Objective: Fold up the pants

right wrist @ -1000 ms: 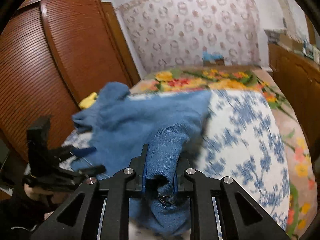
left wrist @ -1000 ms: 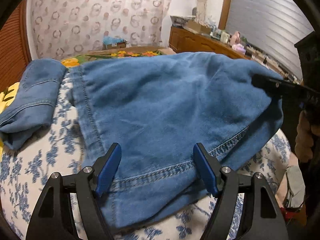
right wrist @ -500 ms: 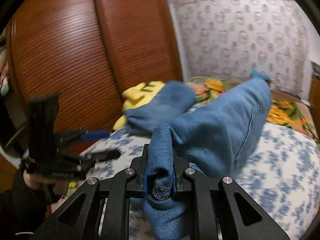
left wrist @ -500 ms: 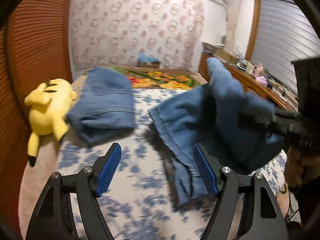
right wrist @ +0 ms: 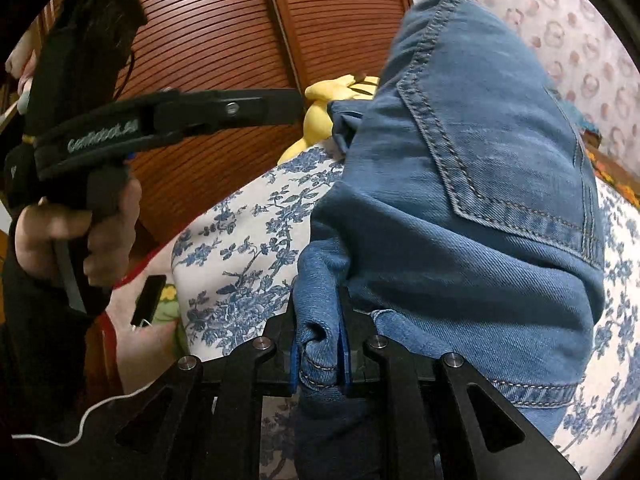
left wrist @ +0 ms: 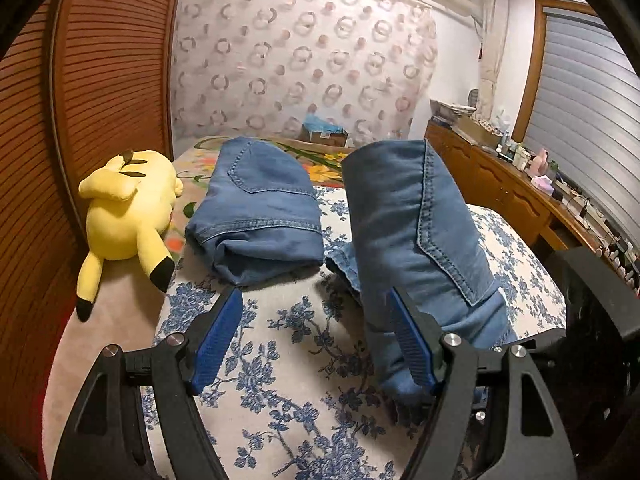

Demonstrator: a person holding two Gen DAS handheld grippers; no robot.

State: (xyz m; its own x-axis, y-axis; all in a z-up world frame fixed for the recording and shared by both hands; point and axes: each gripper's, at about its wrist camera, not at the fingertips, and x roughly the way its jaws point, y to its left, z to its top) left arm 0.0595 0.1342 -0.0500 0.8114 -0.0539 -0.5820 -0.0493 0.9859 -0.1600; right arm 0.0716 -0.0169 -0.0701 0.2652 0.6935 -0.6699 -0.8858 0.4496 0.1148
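Blue-flowered bedding (left wrist: 280, 360) covered the bed beside a slatted wooden wardrobe (left wrist: 100, 100). On it the right claw (right wrist: 320, 350) was clamped on a bunched edge of the blue denim pants (right wrist: 480, 200), which rose in a half-folded hump. The left claw (left wrist: 316, 344) hovered with fingers apart, empty, near another folded denim pair (left wrist: 260, 200) and a yellow plush toy (left wrist: 128, 208).

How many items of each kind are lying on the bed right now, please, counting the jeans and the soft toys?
Blue denim jeans: 2, one folded pair near the yellow toy, and one pair pinched in the right gripper.
Yellow plush toys: 1, at the bed's edge by the wooden wardrobe.
Total: 3
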